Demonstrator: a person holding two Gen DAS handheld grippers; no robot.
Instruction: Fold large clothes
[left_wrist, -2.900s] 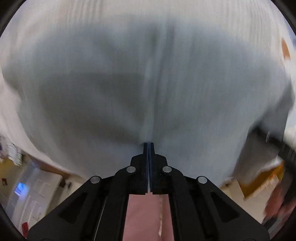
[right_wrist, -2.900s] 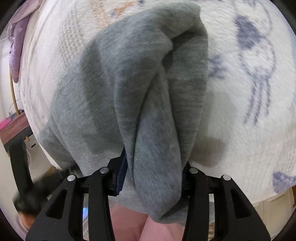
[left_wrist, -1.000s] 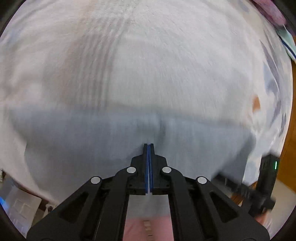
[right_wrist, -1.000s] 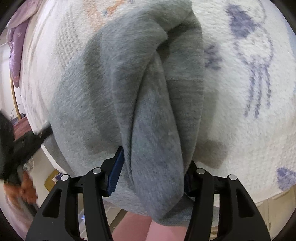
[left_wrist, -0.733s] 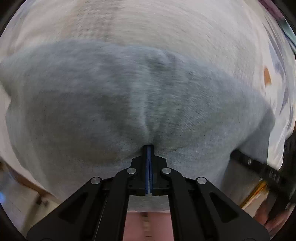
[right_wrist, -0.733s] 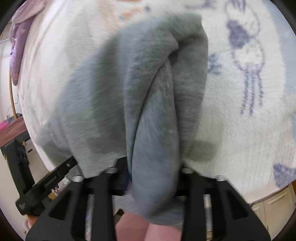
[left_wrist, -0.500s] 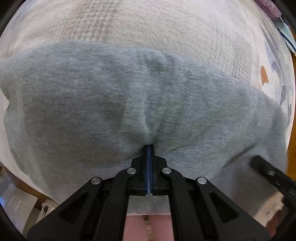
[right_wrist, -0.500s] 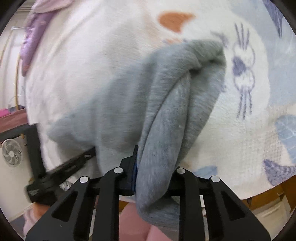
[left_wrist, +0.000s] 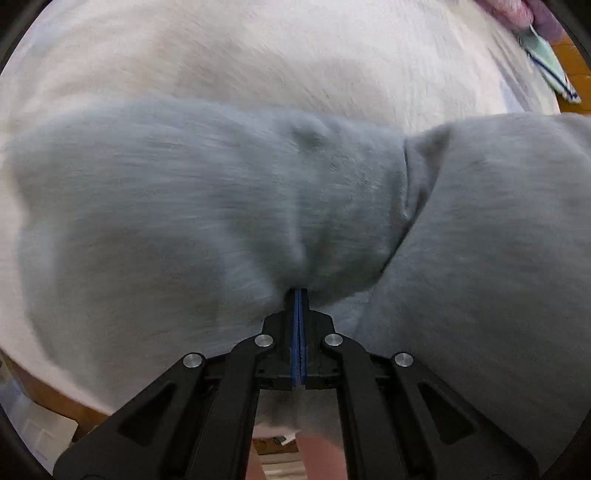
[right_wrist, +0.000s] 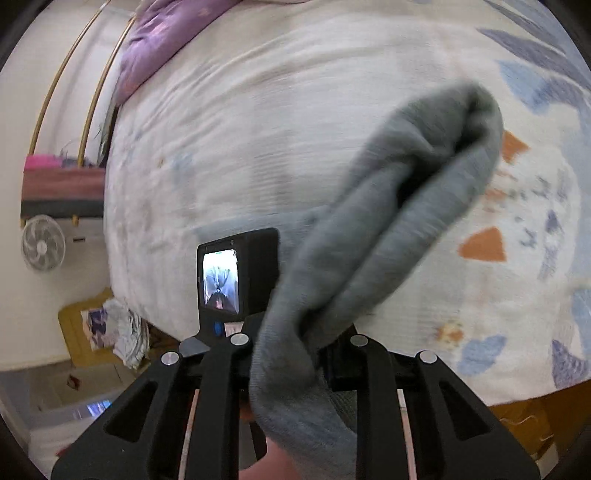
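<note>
Right now both my left claw (left_wrist: 298, 295) and right claw (right_wrist: 295, 354) clamp the grey garment (left_wrist: 184, 221); the thick bunch could slip free mid-fold.

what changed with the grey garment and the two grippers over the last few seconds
The right gripper has just been closing, pinching a thick roll of the grey garment tighter. It also swung across the bed cover, so the left gripper's camera body now sits close beside it. In the left view, a second layer of the garment has come in from the right. The left gripper stayed shut on the cloth.
</note>
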